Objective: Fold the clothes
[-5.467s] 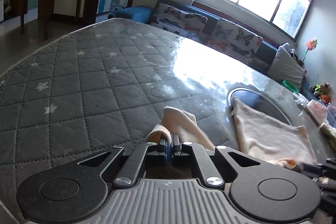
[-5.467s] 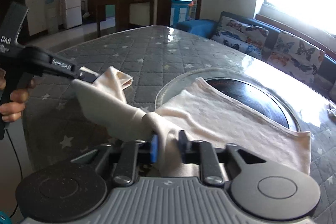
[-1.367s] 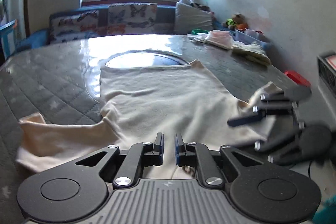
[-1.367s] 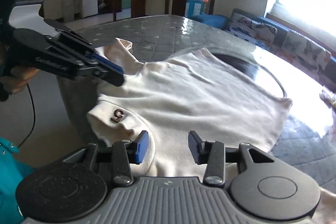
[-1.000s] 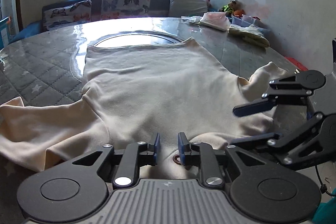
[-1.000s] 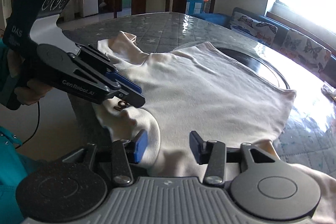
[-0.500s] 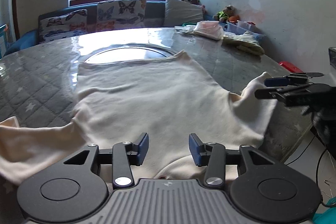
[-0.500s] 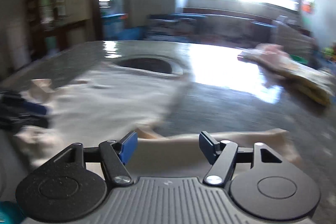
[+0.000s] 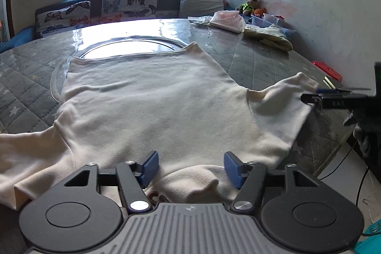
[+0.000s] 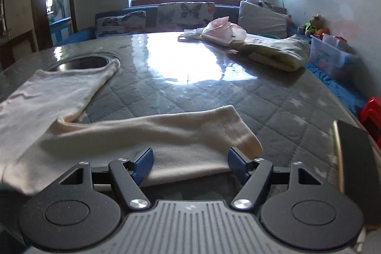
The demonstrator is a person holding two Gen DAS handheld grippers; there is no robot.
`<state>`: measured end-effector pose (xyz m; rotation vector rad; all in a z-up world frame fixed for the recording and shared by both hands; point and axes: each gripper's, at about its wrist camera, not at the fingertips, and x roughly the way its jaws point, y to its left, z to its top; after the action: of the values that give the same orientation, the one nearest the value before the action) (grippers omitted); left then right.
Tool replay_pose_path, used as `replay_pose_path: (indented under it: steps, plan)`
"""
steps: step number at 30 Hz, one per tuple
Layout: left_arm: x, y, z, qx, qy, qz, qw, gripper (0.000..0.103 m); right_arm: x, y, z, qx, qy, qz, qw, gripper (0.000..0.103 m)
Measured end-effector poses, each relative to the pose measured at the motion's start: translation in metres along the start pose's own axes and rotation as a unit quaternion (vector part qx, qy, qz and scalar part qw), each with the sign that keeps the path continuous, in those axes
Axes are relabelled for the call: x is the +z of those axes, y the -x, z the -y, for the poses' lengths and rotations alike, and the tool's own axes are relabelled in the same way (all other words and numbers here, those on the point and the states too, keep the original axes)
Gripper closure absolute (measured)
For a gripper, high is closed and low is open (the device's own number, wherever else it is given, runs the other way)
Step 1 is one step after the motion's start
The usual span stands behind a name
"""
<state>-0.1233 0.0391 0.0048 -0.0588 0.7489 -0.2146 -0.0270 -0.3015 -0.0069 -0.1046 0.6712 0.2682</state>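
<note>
One readable marking, "DAB", on the right tool (image 9: 333, 97) beside the cream shirt (image 9: 152, 97).

shirts: one cream shirt (image 9: 152, 97); folded garments: perhaps two (image 10: 273, 51); butterfly cushions: two (image 10: 185, 11); grippers: two (image 9: 190, 167)

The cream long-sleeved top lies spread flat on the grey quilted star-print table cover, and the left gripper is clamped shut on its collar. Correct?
Not quite. The cream long-sleeved top does lie spread flat on the grey quilted star-print table cover, but the left gripper is not clamped: the left wrist view shows its blue pads standing wide apart over the collar, pressing nothing. Its jaws have just been opening.
</note>
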Motion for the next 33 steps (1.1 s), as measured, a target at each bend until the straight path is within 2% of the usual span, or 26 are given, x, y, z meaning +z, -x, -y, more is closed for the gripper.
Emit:
replay_pose_path:
  steps: [6,10,13,16,19,24,26,30,33]
  plan:
    - [-0.001,-0.002,0.004,0.001,-0.002,0.004,1.0,0.029,-0.002,0.008,0.006,-0.029,-0.018,-0.005,0.999,0.03]
    - [-0.002,-0.003,0.007,0.003,-0.006,0.004,1.0,0.023,0.006,0.012,0.0,-0.021,-0.021,0.025,0.999,0.029]
    - [-0.002,-0.003,0.01,0.003,-0.004,0.004,1.0,0.02,0.014,0.008,-0.011,0.003,-0.014,0.039,0.999,0.02]
    - [-0.003,-0.002,0.01,0.004,-0.001,0.003,1.0,0.019,0.015,-0.007,-0.019,0.013,-0.008,0.033,0.999,0.019]
    - [-0.004,-0.001,0.01,0.003,0.0,0.002,1.0,0.017,0.007,-0.02,-0.022,0.011,-0.01,0.029,0.999,0.014]
    - [-0.002,0.0,0.009,0.0,0.005,0.003,1.0,0.015,0.0,-0.017,-0.021,-0.002,-0.016,0.039,0.999,0.002]
    - [0.0,0.002,0.008,-0.002,0.01,0.003,0.9999,0.015,0.001,-0.018,-0.022,-0.002,-0.01,0.031,0.999,0.0]
    - [0.006,0.019,-0.003,0.009,0.024,0.031,0.9992,0.015,0.002,-0.019,-0.021,0.001,-0.01,0.03,1.0,0.0]
    - [0.009,0.035,-0.021,0.037,0.041,0.053,0.9971,0.013,0.003,-0.02,-0.021,0.0,-0.01,0.024,1.0,0.0]
